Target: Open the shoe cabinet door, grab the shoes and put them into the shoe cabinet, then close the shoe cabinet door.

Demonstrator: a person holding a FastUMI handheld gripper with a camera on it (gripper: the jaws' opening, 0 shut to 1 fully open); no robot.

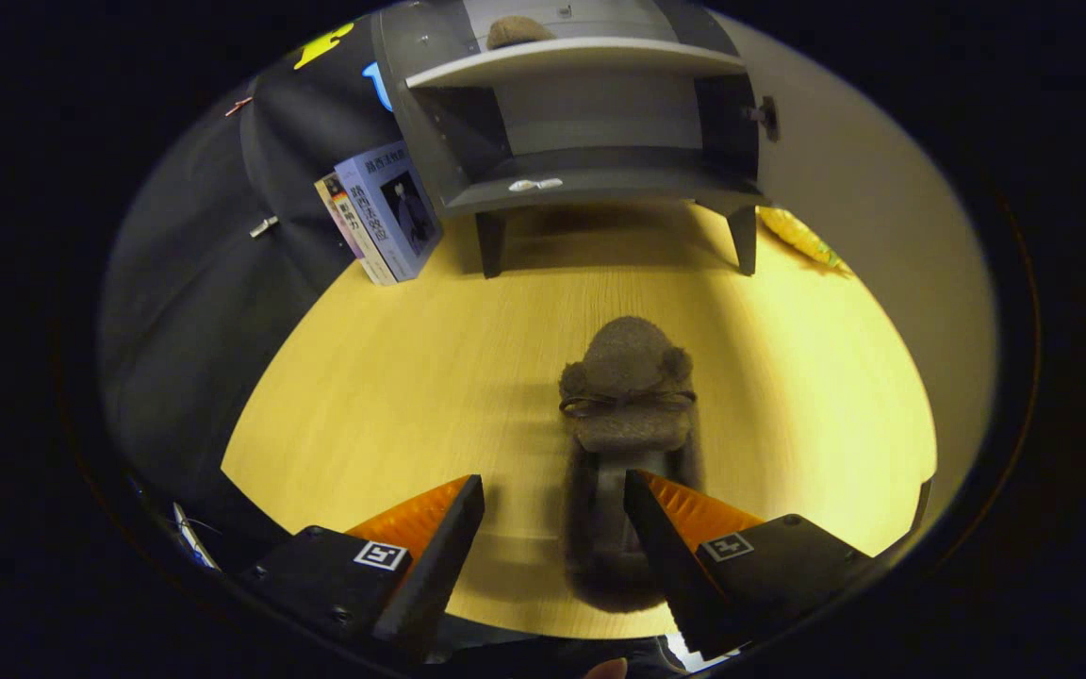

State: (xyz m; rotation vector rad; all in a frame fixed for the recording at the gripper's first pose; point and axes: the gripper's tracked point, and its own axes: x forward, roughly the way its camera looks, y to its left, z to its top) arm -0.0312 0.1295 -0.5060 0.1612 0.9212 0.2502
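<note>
A brown fuzzy shoe [628, 377] with a small bow lies on the wooden table [392, 396], toe pointing toward the cabinet. Its heel end reaches back between my fingers and sits close against the right finger [684, 514], slightly blurred. My gripper [554, 481] stands open above the table, not pressing on the shoe. Beyond the shoe, the grey shoe cabinet [590, 184] stands on short legs with its front open and its door [741, 104] swung to the right. A second brown shoe [517, 31] rests on the upper shelf [581, 58].
Two books [383, 212] lean against the cabinet's left side. A yellow object [799, 236] lies on the table right of the cabinet. A small white piece [535, 185] sits on the cabinet's bottom shelf. The black cloth wall runs along the left.
</note>
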